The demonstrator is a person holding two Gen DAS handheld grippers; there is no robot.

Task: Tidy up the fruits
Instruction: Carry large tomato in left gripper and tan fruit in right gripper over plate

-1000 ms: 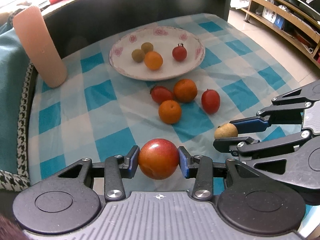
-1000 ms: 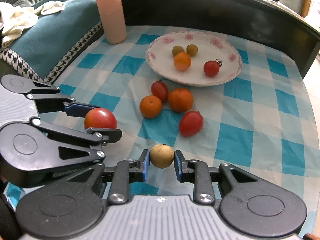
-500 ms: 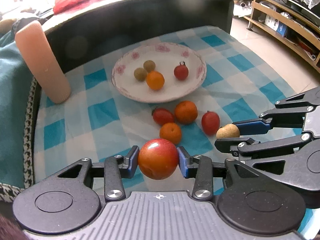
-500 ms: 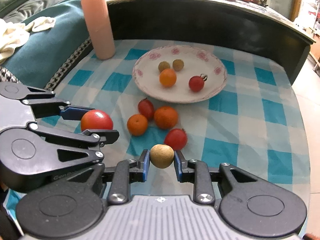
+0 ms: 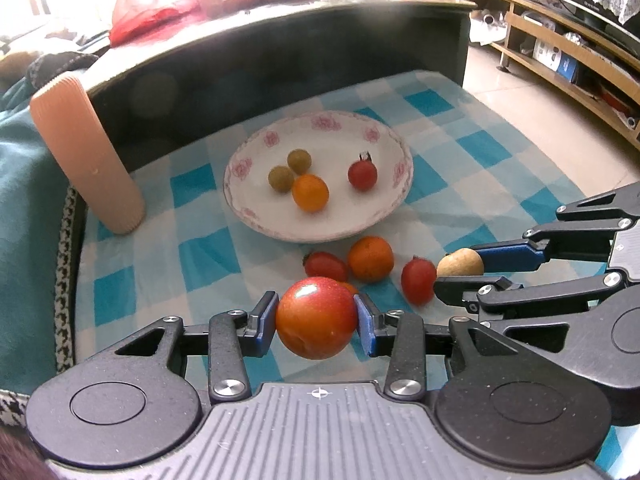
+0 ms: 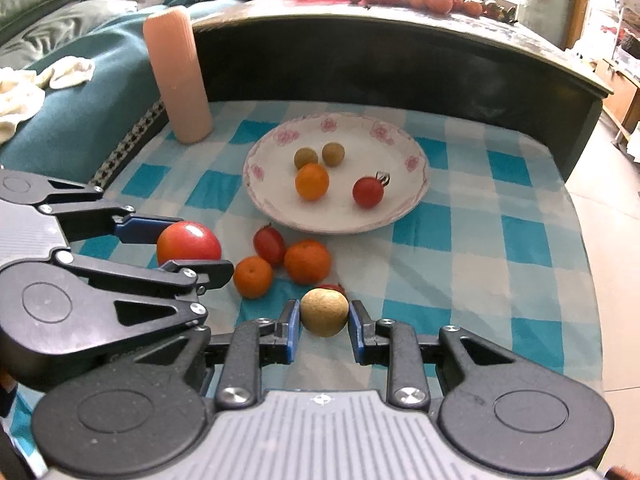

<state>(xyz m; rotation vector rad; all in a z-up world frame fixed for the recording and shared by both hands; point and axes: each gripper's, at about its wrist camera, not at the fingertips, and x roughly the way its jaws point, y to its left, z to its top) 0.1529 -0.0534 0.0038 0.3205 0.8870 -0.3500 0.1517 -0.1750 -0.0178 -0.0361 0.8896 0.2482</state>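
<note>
Both pairs of jaws are closed on fruit: the left gripper [image 5: 316,322] clamps a big, smooth, glossy red tomato [image 5: 316,318] between its blue pads, and the right gripper [image 6: 324,320] pinches a small, round, dull tan fruit [image 6: 324,312] with a rough, matte skin. Each fruit hangs above the cloth, on the near side of the plate [image 5: 394,200], the tomato to the left of the tan fruit.

On the cloth just in front of the plate sits a loose cluster: two dimpled oranges [image 6: 307,261], an oval red tomato [image 6: 270,245] touching one of them, and another small red tomato [image 5: 418,280] nearest the tan fruit. Inside the plate lie two olive-green round fruits [image 6: 306,157] side by side, a smooth orange one [image 6: 312,181] touching them, and a shiny cherry tomato [image 6: 368,191] with a stem, apart to the right.

That plate is a shallow white china dish with pink flowers round its rim. It rests on a soft blue-and-white checked cloth [image 6: 520,240]. Left of the plate stands a ribbed, peach-coloured cylinder [image 6: 178,76], leaning slightly. Behind the plate rises a dark curved table edge [image 6: 400,60].

Side by side, the two black grippers point toward the plate, angled slightly toward each other, fingers roughly level.
</note>
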